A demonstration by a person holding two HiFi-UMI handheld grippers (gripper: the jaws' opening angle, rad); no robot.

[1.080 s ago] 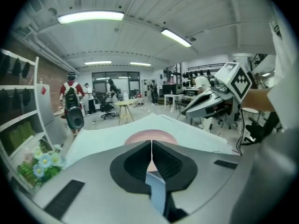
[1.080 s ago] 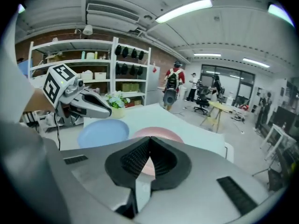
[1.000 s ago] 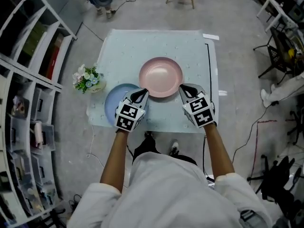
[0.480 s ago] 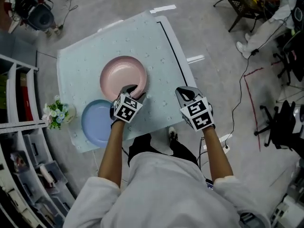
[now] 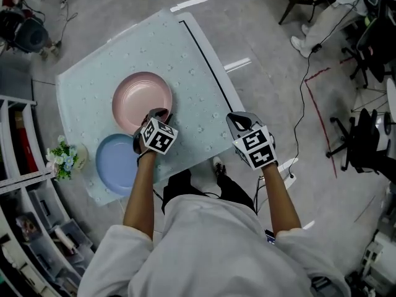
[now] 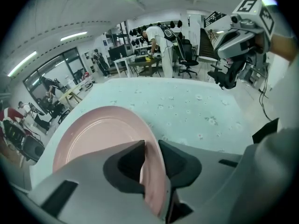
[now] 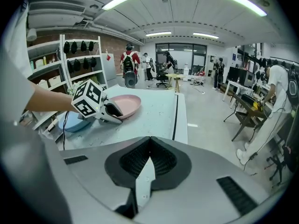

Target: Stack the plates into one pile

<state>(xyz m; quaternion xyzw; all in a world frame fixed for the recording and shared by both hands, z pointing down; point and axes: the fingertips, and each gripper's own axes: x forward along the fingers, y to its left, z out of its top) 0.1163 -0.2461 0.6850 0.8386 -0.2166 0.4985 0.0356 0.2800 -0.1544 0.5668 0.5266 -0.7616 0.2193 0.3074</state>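
A pink plate point(image 5: 139, 101) lies on the pale blue table point(image 5: 185, 67), with a blue plate point(image 5: 114, 163) beside it at the front left corner. My left gripper point(image 5: 159, 113) is at the pink plate's near rim. In the left gripper view its jaws point(image 6: 150, 143) are closing with that rim point(image 6: 154, 171) between them, one pad inside the plate and one outside. My right gripper point(image 5: 238, 121) hovers shut and empty over the table's front right edge. The right gripper view shows the left gripper point(image 7: 112, 110) at the pink plate point(image 7: 124, 104), with the blue plate point(image 7: 74, 120) behind.
A small pot of flowers point(image 5: 64, 156) stands off the table's left corner. Shelving point(image 5: 18, 184) runs along the left. Chairs and cables point(image 5: 365, 147) fill the floor at the right. Several people stand at desks far behind the table in the gripper views.
My left gripper moved from over the blue plate to the pink plate's near rim, opened wide, then closed round the rim. The right gripper stayed shut. The head view swung round.
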